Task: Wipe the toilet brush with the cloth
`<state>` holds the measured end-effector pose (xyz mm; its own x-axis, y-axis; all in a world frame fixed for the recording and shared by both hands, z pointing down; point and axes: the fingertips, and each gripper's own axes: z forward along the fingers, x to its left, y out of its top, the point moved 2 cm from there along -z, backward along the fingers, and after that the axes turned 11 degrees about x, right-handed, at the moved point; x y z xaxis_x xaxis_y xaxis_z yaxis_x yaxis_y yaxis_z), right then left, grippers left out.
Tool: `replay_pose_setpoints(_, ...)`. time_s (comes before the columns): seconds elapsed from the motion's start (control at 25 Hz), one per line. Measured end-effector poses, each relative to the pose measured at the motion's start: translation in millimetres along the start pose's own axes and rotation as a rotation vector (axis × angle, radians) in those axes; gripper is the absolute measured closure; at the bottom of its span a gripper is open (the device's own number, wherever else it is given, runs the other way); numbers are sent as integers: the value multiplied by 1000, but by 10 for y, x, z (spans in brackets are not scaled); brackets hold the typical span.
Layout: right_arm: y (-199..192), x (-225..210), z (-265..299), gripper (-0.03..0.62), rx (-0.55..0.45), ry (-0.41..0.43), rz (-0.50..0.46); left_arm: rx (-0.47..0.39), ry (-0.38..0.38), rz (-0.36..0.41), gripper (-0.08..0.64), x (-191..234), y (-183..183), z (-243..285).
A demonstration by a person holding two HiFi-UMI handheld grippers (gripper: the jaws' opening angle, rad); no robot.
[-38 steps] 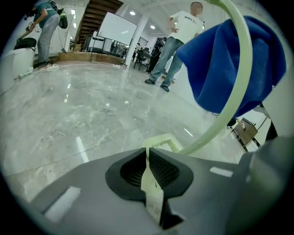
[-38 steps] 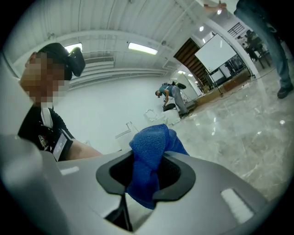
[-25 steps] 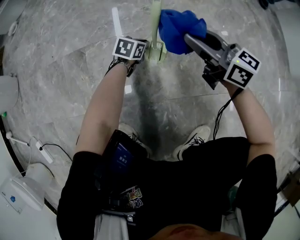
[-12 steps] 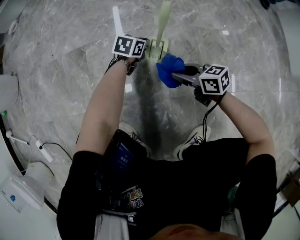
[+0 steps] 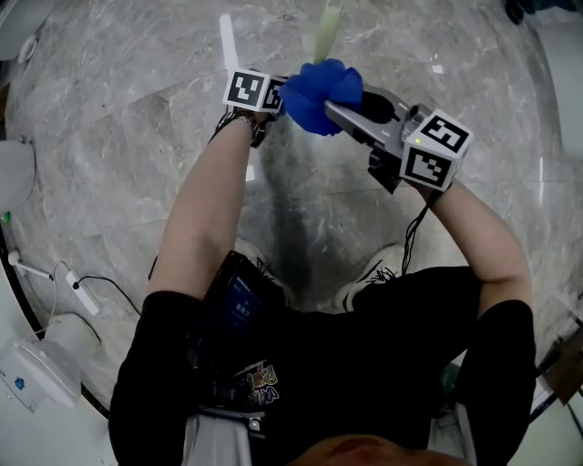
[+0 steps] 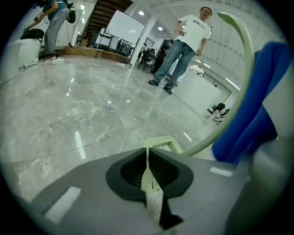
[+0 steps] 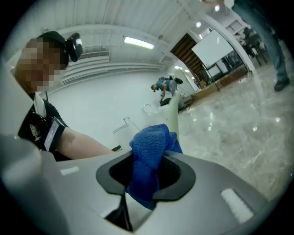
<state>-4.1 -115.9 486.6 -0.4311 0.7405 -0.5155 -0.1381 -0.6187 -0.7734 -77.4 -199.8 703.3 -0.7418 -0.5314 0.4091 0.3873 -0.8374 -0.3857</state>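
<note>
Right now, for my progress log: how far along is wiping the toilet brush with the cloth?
Done: the left gripper is shut on the pale green toilet brush and the right gripper is shut on the blue cloth. In hand: the cloth looks bunched against the brush's handle close to the left gripper. Left: the handle beyond the cloth shows bare; how much is wiped I cannot tell.

No text I can read on any feed. Black shirt (image 5: 273,382): coloured chest print, letters too warped. Standing person's white shirt (image 6: 196,25): dark print, too small. Left marker cube (image 5: 253,91), right marker cube (image 5: 437,150): square patterns only, no characters.
</note>
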Motion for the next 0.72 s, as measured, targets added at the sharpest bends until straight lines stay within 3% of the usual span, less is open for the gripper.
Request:
replay_pose_setpoints(0.2,723,372,-428,479,-219,-76,-220,-48,-50,-14,540,-70,57,-15)
replay_pose_setpoints(0.4,1077,588,-694,479,-347,-176,-401,-52,-53,-5,540,-82,56,-15)
replay_pose_setpoints(0.56,1078,565,-688,479,-347,-168,-388,-56,-64,-10,540,-83,51,-15)
replay_pose_setpoints(0.72,636,384,-497,479,-211,-139,-355,-62,-72,-27,534,-66,44,-30)
